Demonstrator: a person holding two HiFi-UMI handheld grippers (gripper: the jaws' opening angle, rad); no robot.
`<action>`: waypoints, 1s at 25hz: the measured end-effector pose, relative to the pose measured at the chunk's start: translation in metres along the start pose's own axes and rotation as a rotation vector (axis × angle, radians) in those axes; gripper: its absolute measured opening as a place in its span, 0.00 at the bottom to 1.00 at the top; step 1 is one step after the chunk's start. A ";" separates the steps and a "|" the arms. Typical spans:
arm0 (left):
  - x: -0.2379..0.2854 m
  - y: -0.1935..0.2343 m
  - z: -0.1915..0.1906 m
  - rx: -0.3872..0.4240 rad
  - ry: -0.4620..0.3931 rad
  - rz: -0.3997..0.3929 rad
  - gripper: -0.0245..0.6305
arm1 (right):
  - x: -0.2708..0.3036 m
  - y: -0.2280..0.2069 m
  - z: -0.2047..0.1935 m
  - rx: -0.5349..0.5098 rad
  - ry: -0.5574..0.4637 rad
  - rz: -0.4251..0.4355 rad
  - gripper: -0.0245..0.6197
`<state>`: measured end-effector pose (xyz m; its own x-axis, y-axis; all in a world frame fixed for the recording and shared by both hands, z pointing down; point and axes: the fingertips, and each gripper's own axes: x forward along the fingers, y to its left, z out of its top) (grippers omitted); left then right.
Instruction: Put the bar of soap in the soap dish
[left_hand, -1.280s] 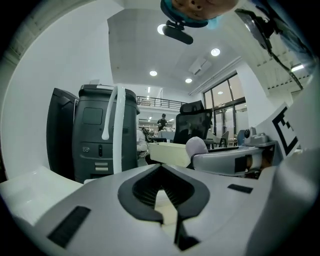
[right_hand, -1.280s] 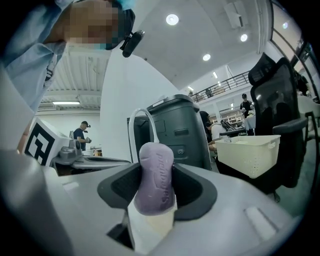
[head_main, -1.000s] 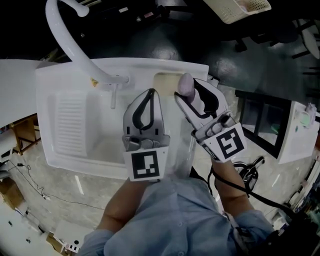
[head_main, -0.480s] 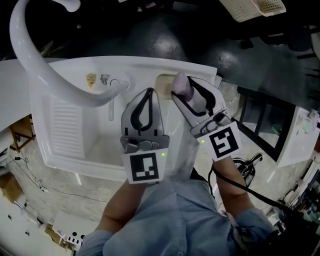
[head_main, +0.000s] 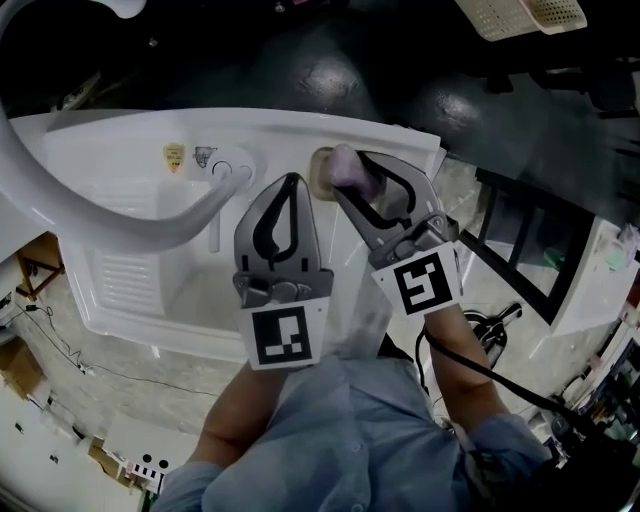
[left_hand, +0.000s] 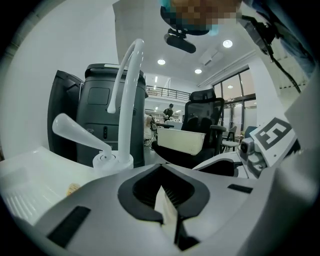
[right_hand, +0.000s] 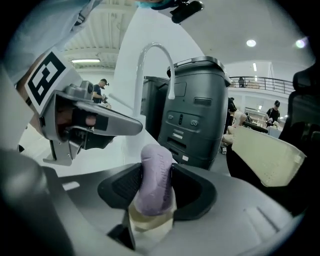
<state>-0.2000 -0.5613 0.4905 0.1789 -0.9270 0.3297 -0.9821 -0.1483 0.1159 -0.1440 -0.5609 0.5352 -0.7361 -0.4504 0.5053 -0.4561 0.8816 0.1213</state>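
A purple bar of soap (head_main: 350, 166) is held upright, with my right gripper (head_main: 362, 172) shut on it. It hangs just over the cream soap dish (head_main: 321, 173) on the back rim of the white sink (head_main: 130, 290). In the right gripper view the soap (right_hand: 156, 185) stands between the dark pads, and the soap dish (right_hand: 150, 223) shows right beneath it. Whether the two touch I cannot tell. My left gripper (head_main: 290, 182) is shut on nothing and hovers over the sink just left of the dish; its jaws (left_hand: 162, 172) meet at the tip.
A tall white curved faucet (head_main: 60, 215) arches over the sink's left part, with its base and lever (left_hand: 100, 150) behind the basin. Past the sink stand a dark grey bin (right_hand: 200, 115) and a cream basket (right_hand: 265, 160). A black cable (head_main: 490, 375) trails from the right gripper.
My right gripper has carried the soap leftward and toward the sink's back rim, so it now sits over the soap dish. The left gripper has barely moved.
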 end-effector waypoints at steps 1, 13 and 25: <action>0.000 0.000 -0.001 -0.002 0.003 0.002 0.04 | 0.002 0.001 -0.001 -0.015 0.017 0.002 0.32; 0.003 0.001 -0.004 -0.008 0.009 0.005 0.04 | 0.016 0.014 -0.010 -0.080 0.114 0.072 0.30; -0.015 -0.007 0.013 -0.026 -0.024 -0.008 0.04 | -0.025 0.004 0.026 -0.002 -0.048 0.017 0.30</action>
<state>-0.1962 -0.5510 0.4723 0.1847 -0.9337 0.3066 -0.9788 -0.1469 0.1425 -0.1406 -0.5501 0.5007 -0.7671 -0.4416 0.4653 -0.4422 0.8895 0.1152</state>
